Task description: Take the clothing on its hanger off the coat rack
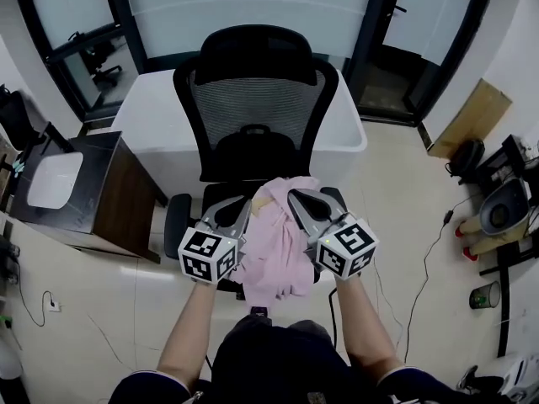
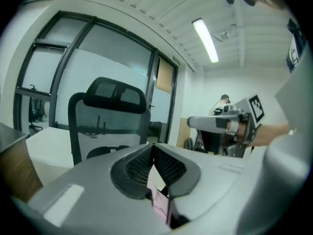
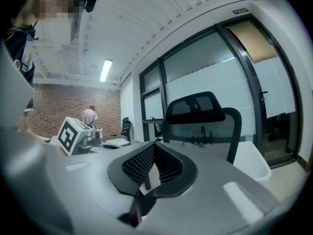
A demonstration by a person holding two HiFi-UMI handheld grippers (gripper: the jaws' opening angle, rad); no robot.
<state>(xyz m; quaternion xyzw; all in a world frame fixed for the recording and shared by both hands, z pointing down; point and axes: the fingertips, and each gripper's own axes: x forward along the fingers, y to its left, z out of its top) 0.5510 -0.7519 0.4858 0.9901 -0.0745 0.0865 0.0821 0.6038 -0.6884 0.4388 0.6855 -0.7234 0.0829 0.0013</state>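
A pink garment [image 1: 282, 247] hangs bunched between my two grippers, above the seat of a black office chair [image 1: 253, 99]. My left gripper [image 1: 245, 202] touches its left edge. In the left gripper view its jaws [image 2: 153, 146] are shut, with a strip of pink cloth [image 2: 160, 204] caught low between them. My right gripper [image 1: 293, 196] sits on the cloth's upper right. Its jaws [image 3: 154, 145] meet at the tips, with a thin dark sliver of fabric [image 3: 134, 212] at their base. No hanger or coat rack is in view.
A white table [image 1: 152, 116] stands behind the chair, and a dark wooden cabinet [image 1: 109, 192] to its left. Glass doors line the far wall. Cables and equipment [image 1: 505, 209] lie on the floor at the right. A person [image 3: 89, 116] stands far off.
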